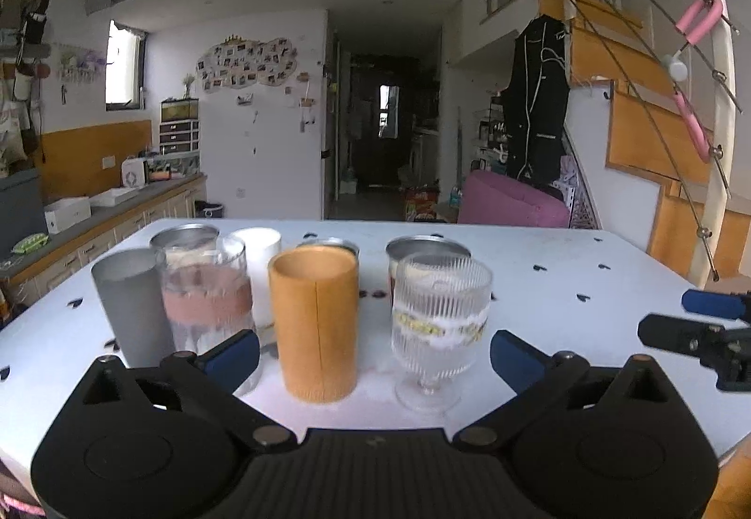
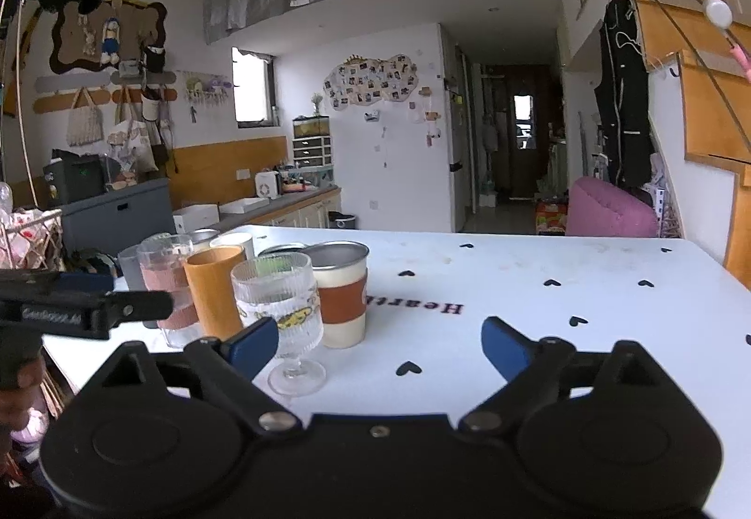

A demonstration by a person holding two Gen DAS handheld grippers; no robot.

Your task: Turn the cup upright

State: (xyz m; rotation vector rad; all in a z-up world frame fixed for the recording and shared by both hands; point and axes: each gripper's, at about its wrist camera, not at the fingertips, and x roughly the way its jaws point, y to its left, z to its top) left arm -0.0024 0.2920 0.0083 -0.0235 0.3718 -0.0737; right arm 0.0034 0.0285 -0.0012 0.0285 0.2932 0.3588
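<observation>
Several cups stand upright in a cluster on the white table (image 1: 563, 274). An orange cylinder cup (image 1: 315, 321) and a ribbed stemmed glass (image 1: 439, 321) stand nearest, between my left gripper's (image 1: 375, 359) open fingers. A grey cup (image 1: 129, 307), a clear glass with a pink band (image 1: 206, 298), a white cup (image 1: 260, 265) and metal cups stand behind. My right gripper (image 2: 380, 345) is open and empty over bare table, right of the stemmed glass (image 2: 281, 307) and a metal cup with a brown sleeve (image 2: 340, 293). The orange cup (image 2: 213, 289) shows left.
The table (image 2: 563, 307) has black heart marks and the word "Heart". A counter with boxes (image 1: 70, 213) runs along the left. A pink armchair (image 1: 511, 199) and wooden stairs (image 1: 657, 134) stand behind the table. The right gripper shows at the right edge of the left wrist view (image 1: 704, 331).
</observation>
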